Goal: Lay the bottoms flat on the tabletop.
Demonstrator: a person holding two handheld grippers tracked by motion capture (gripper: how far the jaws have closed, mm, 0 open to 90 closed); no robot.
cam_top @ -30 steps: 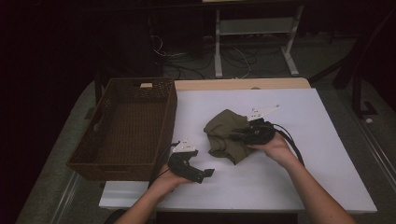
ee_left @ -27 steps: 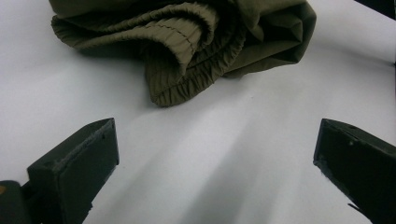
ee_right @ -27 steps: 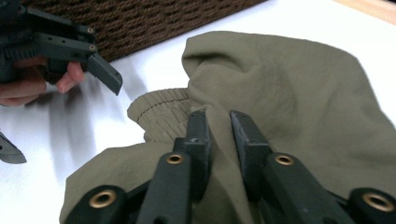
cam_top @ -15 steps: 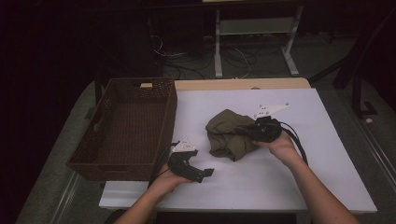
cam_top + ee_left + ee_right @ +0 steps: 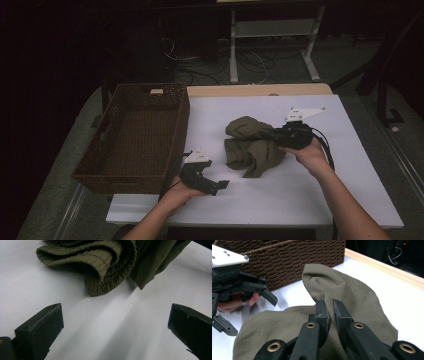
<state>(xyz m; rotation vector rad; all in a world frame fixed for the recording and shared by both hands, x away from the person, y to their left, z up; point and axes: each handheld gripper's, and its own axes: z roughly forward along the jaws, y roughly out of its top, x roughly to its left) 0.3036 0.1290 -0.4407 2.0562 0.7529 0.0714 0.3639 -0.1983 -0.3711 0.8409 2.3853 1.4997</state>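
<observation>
A crumpled olive-green cloth [image 5: 252, 147] lies mid-table on the white top. My right gripper [image 5: 268, 136] reaches into it from the right; its jaws have just been closing and now pinch a raised fold of the cloth [image 5: 352, 295] between them, as the right gripper view [image 5: 331, 308] shows close up. My left gripper [image 5: 216, 181] rests near the table's front edge, left of the cloth, jaws wide open and empty. In the left gripper view [image 5: 116, 330] the cloth's ribbed hem [image 5: 100, 255] lies a short way beyond the jaws.
A dark brown wicker basket [image 5: 182, 115] stands at the table's left side, empty inside. White table surface [image 5: 310, 200] stretches to the right and front of the cloth. A wooden strip [image 5: 260, 90] runs along the far edge; cables lie on the floor beyond.
My right gripper has moved a little right and up, drawing a fold of the cloth up with it. The left gripper has stayed in place.
</observation>
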